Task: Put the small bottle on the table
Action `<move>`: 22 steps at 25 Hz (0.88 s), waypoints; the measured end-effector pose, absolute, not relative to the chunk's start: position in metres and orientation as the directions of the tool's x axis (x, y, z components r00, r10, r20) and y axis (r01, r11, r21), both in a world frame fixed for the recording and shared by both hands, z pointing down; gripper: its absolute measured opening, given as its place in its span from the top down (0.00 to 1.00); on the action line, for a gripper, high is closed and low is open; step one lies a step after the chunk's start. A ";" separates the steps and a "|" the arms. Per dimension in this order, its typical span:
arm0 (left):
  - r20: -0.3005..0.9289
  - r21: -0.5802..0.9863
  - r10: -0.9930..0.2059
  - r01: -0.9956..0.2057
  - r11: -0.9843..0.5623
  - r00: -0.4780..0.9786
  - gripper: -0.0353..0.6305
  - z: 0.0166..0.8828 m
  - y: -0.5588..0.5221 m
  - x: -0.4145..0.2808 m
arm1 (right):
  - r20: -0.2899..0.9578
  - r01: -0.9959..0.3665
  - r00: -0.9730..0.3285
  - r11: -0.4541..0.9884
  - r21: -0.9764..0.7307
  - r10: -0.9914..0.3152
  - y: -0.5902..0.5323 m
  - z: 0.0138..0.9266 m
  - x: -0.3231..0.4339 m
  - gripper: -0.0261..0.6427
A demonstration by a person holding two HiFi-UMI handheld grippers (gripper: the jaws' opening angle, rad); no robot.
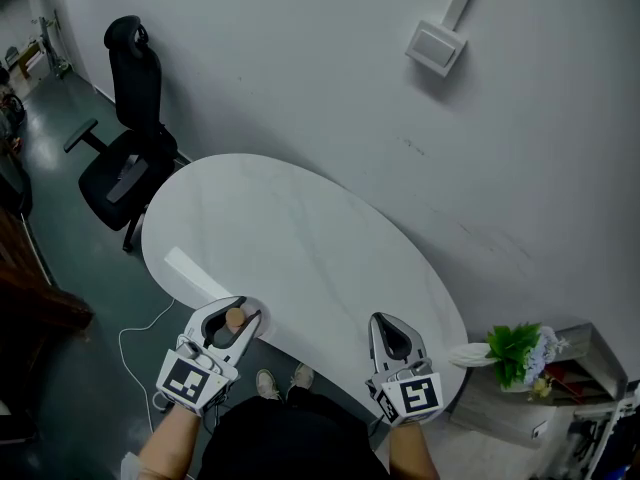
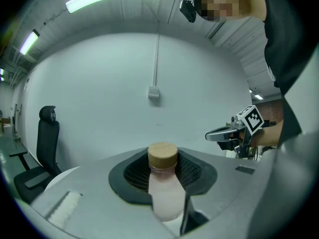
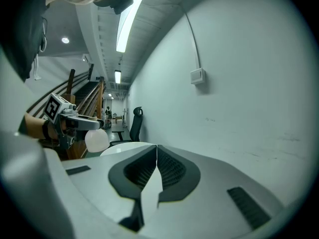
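A small pale-pink bottle (image 2: 165, 197) with a wooden cap (image 1: 235, 320) stands upright between the jaws of my left gripper (image 1: 231, 312), which is shut on its body. That gripper hovers at the near left edge of the white oval table (image 1: 290, 248). In the right gripper view the bottle (image 3: 96, 140) hangs below the left gripper (image 3: 75, 119), clear of the tabletop. My right gripper (image 1: 380, 320) is over the table's near right edge. Its jaws (image 3: 156, 149) are shut with nothing between them.
A black office chair (image 1: 130, 138) stands beyond the table's far left end. A grey wall with a switch box (image 1: 436, 46) runs along the table's far side. A potted plant (image 1: 515, 353) and shelf sit to the right. A white cable (image 1: 135, 336) lies on the floor.
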State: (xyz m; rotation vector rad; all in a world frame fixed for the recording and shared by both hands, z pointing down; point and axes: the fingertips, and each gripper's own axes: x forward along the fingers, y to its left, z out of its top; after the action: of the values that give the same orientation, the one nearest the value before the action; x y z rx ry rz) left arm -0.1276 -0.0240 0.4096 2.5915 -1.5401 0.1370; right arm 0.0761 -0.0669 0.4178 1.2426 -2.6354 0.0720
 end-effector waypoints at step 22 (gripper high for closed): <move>0.131 0.036 -0.877 -0.886 -0.462 0.463 0.77 0.397 -0.056 -0.114 | 0.236 -0.764 -0.622 0.644 0.021 -0.746 -0.085 0.431 0.089 0.95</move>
State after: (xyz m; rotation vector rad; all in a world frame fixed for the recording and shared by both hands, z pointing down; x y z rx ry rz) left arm -0.1139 -0.0562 0.3974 2.6006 -1.5723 0.1429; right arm 0.0885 -0.0850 0.4309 1.2317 -2.6406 0.1190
